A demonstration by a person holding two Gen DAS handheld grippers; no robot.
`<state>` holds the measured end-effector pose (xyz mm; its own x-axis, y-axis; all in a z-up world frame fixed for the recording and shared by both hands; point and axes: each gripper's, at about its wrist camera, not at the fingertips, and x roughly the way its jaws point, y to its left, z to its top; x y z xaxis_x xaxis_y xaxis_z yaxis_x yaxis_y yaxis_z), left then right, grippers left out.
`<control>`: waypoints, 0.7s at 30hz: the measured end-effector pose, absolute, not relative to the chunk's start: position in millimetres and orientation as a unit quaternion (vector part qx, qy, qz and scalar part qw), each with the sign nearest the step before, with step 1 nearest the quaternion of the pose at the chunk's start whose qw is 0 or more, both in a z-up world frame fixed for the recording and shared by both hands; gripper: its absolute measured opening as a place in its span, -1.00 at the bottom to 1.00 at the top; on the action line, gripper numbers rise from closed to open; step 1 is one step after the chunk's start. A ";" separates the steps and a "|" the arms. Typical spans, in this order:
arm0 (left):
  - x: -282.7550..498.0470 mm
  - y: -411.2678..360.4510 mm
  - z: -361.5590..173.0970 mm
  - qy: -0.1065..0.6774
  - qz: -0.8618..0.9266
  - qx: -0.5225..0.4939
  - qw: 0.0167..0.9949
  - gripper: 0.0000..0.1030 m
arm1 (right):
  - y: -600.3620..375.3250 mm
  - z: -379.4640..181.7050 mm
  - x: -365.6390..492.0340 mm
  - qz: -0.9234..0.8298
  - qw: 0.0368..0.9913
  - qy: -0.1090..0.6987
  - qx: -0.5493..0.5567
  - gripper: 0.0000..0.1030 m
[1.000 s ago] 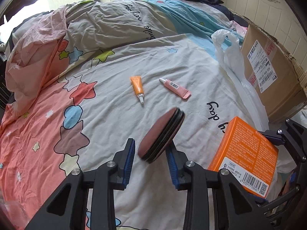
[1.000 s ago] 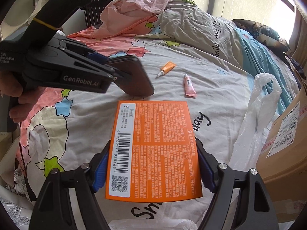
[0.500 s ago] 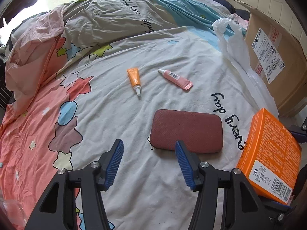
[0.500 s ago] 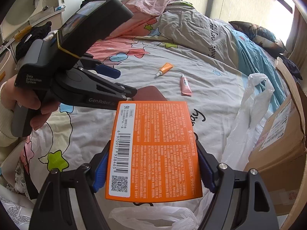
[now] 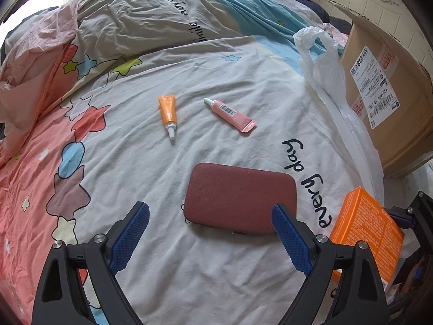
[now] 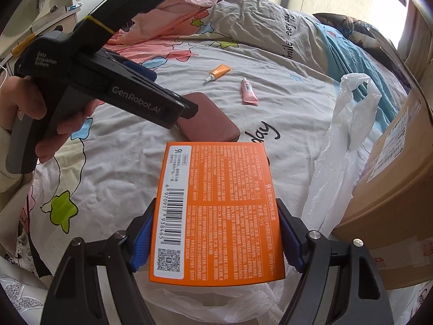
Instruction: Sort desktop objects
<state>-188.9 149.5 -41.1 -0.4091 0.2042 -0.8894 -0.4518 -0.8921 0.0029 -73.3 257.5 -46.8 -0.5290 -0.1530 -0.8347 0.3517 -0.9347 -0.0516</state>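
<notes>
A dark red case (image 5: 240, 199) lies flat on the bedspread just ahead of my left gripper (image 5: 211, 218), whose jaws are opening wide with nothing pressed between them. In the right wrist view the same case (image 6: 209, 123) shows past the left tool (image 6: 130, 97). My right gripper (image 6: 216, 233) is shut on an orange box (image 6: 219, 211), held above the bed; the box (image 5: 365, 233) also shows at the lower right of the left wrist view. An orange tube (image 5: 168, 113) and a pink tube (image 5: 231, 113) lie further back on the spread.
A white plastic bag (image 6: 341, 146) lies along the bed's right edge beside a cardboard box (image 6: 392, 189). A rumpled quilt (image 5: 135, 27) is heaped at the far side. A hand (image 6: 48, 119) holds the left tool.
The left gripper let go of the dark red case, which now lies flat on the bedspread, and its jaws spread wide. The right gripper still holds the orange box.
</notes>
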 end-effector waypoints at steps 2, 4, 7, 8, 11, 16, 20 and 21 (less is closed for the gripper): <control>-189.6 153.6 -42.5 0.114 0.828 -0.508 0.207 1.00 | 258.2 -48.6 -71.8 -0.867 0.145 0.106 0.464 0.46; -190.6 157.6 -44.3 0.111 0.827 -0.508 0.214 1.00 | 257.5 -51.2 -70.0 -0.865 0.146 0.108 0.467 0.46; -191.0 164.2 -48.4 0.111 0.821 -0.512 0.225 1.00 | 256.1 -53.5 -66.9 -0.864 0.149 0.109 0.469 0.46; -190.9 166.7 -50.3 0.113 0.818 -0.515 0.229 1.00 | 255.7 -53.8 -66.2 -0.863 0.149 0.109 0.469 0.46; -188.9 174.9 -55.2 0.129 0.812 -0.517 0.238 1.00 | 254.8 -53.9 -65.4 -0.863 0.151 0.109 0.469 0.46; -185.7 186.8 -62.9 0.152 0.800 -0.523 0.253 1.00 | 254.5 -55.0 -66.3 -0.864 0.153 0.107 0.468 0.46; -188.2 190.3 -69.4 0.157 0.799 -0.527 0.245 1.00 | 254.2 -57.7 -66.0 -0.862 0.156 0.106 0.471 0.46; -188.9 190.5 -70.7 0.159 0.800 -0.526 0.242 1.00 | 254.2 -58.3 -65.9 -0.862 0.157 0.106 0.471 0.46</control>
